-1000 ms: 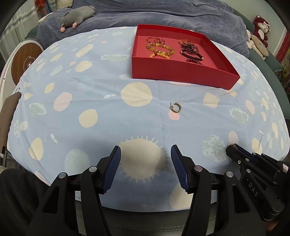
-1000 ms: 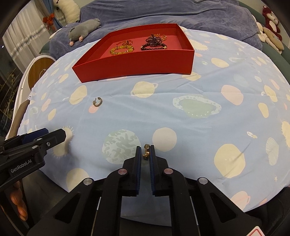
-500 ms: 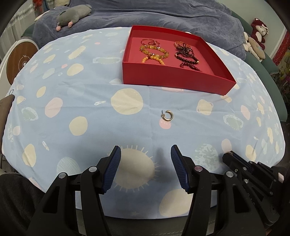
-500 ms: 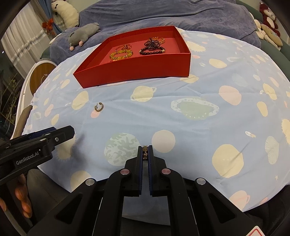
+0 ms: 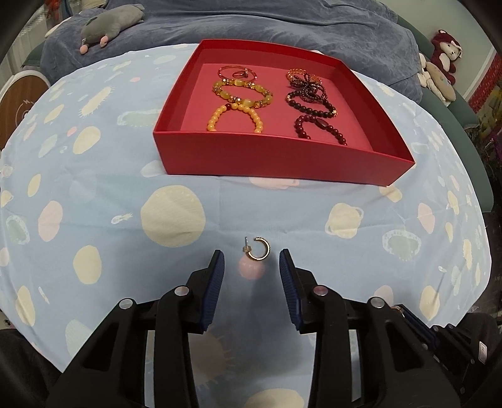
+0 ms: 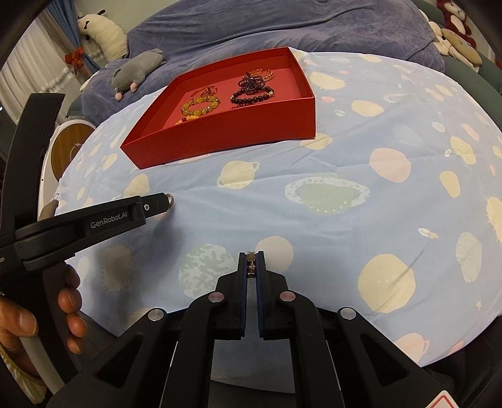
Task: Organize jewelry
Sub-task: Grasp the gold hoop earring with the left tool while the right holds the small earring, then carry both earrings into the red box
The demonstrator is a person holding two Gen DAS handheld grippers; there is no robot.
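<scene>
A gold hoop earring lies on the blue patterned cloth, just ahead of and between the fingers of my open left gripper. My right gripper is shut on a second gold earring, held above the cloth. A red tray at the back holds yellow bead bracelets on its left and dark red bead bracelets on its right. The tray also shows in the right wrist view, where the left gripper reaches in from the left and covers most of the loose earring.
A grey plush mouse lies on the dark blue bedding behind the cloth. Stuffed toys sit at the far right. A round wooden-topped stool stands to the left. The cloth's front edge drops off under both grippers.
My left gripper has moved forward until the loose hoop earring sits just ahead of its open fingertips. My right gripper has stayed shut on its earring, lifted slightly.
</scene>
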